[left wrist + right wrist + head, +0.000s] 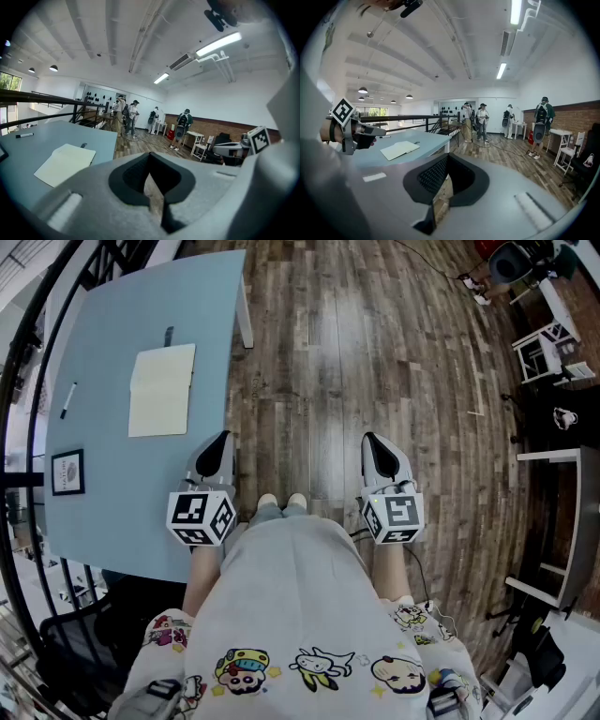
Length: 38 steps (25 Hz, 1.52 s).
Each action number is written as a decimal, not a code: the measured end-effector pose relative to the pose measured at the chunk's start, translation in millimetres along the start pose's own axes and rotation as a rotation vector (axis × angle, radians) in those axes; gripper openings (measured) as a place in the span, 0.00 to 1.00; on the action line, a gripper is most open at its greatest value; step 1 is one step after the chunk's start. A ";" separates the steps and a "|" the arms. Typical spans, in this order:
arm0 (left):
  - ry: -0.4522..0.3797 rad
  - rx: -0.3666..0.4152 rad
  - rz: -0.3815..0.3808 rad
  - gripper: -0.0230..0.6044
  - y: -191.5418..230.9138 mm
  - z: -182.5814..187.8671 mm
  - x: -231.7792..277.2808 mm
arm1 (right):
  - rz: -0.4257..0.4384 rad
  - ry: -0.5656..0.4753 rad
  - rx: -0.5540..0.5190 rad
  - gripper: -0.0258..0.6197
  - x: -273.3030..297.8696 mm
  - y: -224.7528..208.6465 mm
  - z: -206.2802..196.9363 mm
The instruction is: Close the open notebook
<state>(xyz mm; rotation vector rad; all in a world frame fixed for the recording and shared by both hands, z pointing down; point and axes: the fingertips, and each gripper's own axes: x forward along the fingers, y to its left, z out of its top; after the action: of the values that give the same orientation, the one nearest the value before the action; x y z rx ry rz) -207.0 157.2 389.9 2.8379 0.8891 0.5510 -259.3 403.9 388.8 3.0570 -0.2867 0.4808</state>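
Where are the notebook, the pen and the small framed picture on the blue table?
notebook [162, 390], head view, middle of its pale page.
pen [68, 400], head view, middle of its barrel.
framed picture [67, 472], head view, centre of the picture inside the frame.

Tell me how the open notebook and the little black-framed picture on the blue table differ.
The notebook is far larger than the framed picture. The notebook shows plain cream pages; the picture has a dark frame round a white print. The notebook lies farther from the person than the picture. Both lie flat on the blue table.
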 end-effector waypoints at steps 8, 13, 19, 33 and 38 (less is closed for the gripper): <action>-0.019 0.011 -0.002 0.09 -13.9 -0.6 11.7 | 0.033 -0.009 0.024 0.05 0.9 -8.8 -5.1; -0.028 0.001 0.013 0.12 -14.8 -2.9 13.2 | 0.060 -0.015 0.027 0.10 1.0 -9.4 -7.0; -0.027 -0.025 0.033 0.17 -0.7 -0.6 19.1 | 0.079 -0.012 0.052 0.19 16.8 -10.7 -5.4; -0.053 -0.074 0.081 0.26 114.7 50.0 121.4 | 0.140 -0.003 0.024 0.25 184.4 -9.3 41.7; -0.080 -0.119 0.145 0.28 156.5 65.0 133.7 | 0.210 0.015 -0.008 0.25 236.5 6.1 66.5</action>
<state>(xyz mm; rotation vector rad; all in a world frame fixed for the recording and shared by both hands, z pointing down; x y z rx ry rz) 1.9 104.9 404.4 2.8085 0.6198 0.4853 -19.3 352.1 398.2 3.0290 -0.6110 0.5088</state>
